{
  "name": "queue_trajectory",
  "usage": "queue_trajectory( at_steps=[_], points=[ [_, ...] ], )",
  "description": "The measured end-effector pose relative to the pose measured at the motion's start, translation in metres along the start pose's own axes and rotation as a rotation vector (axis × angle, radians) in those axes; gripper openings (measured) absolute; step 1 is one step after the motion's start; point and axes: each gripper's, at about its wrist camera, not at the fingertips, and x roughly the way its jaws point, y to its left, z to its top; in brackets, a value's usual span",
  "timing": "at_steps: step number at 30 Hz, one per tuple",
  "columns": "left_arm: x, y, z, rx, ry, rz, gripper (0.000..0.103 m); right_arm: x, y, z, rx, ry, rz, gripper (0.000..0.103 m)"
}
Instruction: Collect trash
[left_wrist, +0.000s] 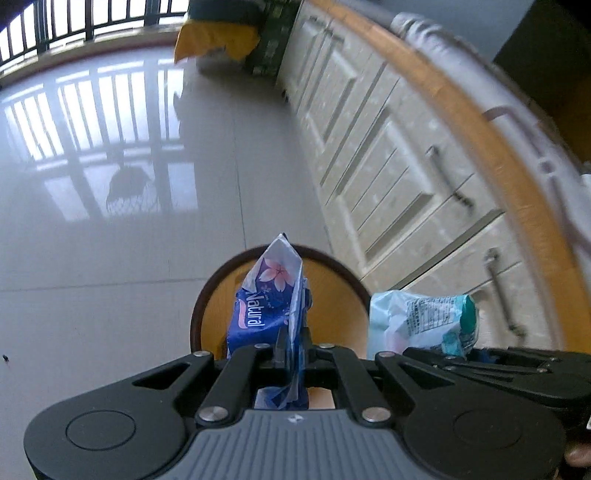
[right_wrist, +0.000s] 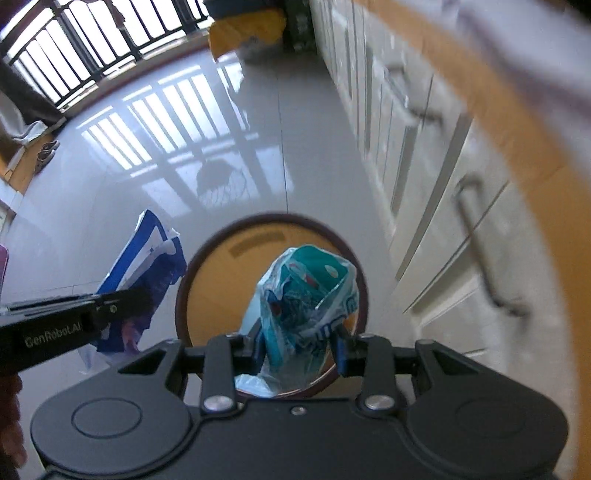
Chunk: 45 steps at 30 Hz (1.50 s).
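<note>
My left gripper (left_wrist: 293, 349) is shut on a blue wrapper (left_wrist: 267, 299) printed with a pink flower and the word Natural. It hangs over a round bin (left_wrist: 332, 295) with a dark rim and an orange-brown inside. My right gripper (right_wrist: 301, 349) is shut on a crumpled teal and clear plastic wrapper (right_wrist: 306, 295), held above the same bin (right_wrist: 214, 280). In the left wrist view the teal wrapper (left_wrist: 421, 323) shows at the right above the right gripper's black body. In the right wrist view the blue wrapper (right_wrist: 147, 266) and the left gripper's black body sit at the left.
The bin stands on a glossy grey tiled floor (left_wrist: 110, 221) beside cream cabinet doors (left_wrist: 388, 166) with metal handles. A wooden table edge (left_wrist: 480, 122) curves overhead at right. A yellow bag (left_wrist: 218, 38) and a window railing (left_wrist: 55, 26) lie at the far end. Shoes (right_wrist: 46, 155) rest at far left.
</note>
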Motion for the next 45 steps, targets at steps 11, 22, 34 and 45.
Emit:
queue_trajectory(
  at_steps=[11,22,34,45],
  points=[
    [0.082,0.009,0.02,0.01,0.087,-0.038,0.004,0.097,-0.003,-0.009,0.054,0.197,0.063,0.037],
    [0.162,-0.008,0.025,0.126,0.238,-0.052,0.005,0.119,-0.016,-0.016,0.073,0.292,0.093,0.042],
    [0.184,-0.013,0.036,0.133,0.246,-0.014,0.043,0.117,-0.021,-0.011,0.113,0.286,0.104,0.058],
    [0.162,0.002,0.034,0.107,0.253,0.032,0.047,0.098,-0.022,-0.008,0.115,0.255,0.12,0.066]
  ],
)
